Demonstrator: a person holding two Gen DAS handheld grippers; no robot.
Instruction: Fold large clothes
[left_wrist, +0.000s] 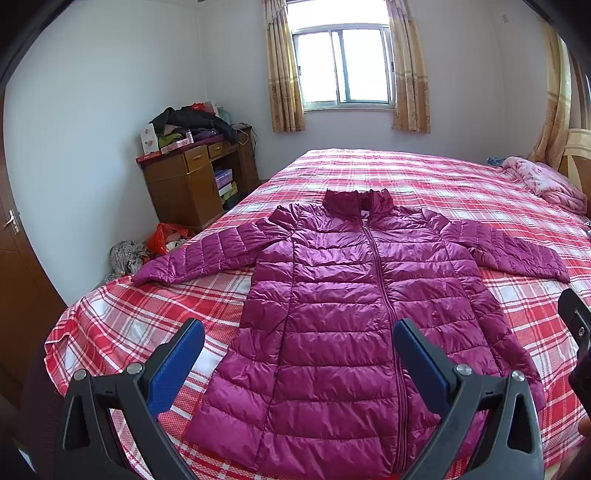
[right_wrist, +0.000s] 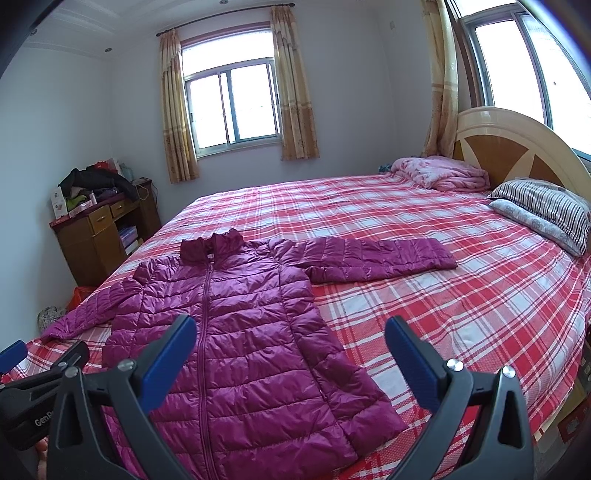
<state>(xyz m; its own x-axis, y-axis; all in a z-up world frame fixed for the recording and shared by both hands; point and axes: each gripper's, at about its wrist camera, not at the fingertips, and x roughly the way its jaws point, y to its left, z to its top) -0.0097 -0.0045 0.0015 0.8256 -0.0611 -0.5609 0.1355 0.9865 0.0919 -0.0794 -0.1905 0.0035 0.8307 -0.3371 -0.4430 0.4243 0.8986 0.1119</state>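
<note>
A magenta quilted puffer jacket (left_wrist: 351, 310) lies flat and face up on the red plaid bed (left_wrist: 147, 317), zipped, collar away from me, both sleeves spread sideways. It also shows in the right wrist view (right_wrist: 236, 332). My left gripper (left_wrist: 299, 332) is open and empty, hovering above the jacket's hem. My right gripper (right_wrist: 291, 332) is open and empty, above the jacket's right hem side. The left gripper's body (right_wrist: 33, 391) shows at the left edge of the right wrist view.
The plaid bed sheet (right_wrist: 443, 295) spreads to the right. A pink blanket (right_wrist: 439, 171) and striped pillows (right_wrist: 546, 206) lie by the headboard (right_wrist: 509, 147). A wooden desk piled with clothes (left_wrist: 199, 177) stands left. Bags (left_wrist: 166, 238) lie on the floor.
</note>
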